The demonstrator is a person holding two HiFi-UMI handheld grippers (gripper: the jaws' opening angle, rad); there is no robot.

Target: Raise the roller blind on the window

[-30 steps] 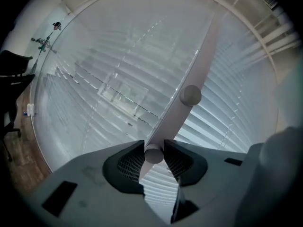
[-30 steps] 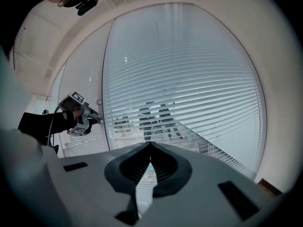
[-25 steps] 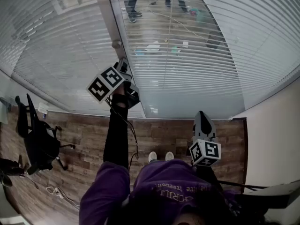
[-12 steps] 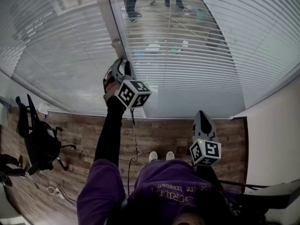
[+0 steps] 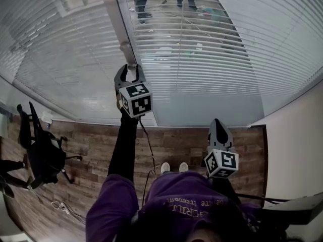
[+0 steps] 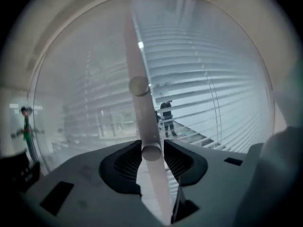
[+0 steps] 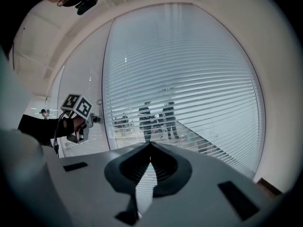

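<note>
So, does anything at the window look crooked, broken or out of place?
Nothing stands out. The blind has even, parallel slats, none bent, and the wand hangs straight, held between the fingers of the left gripper. The right gripper is shut and empty.

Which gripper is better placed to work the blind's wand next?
Left. The left gripper is up at the blind wand, whose lower end sits between its tongs. The right gripper hangs low by the person's body, tongs together and empty, well away from the wand.
</note>
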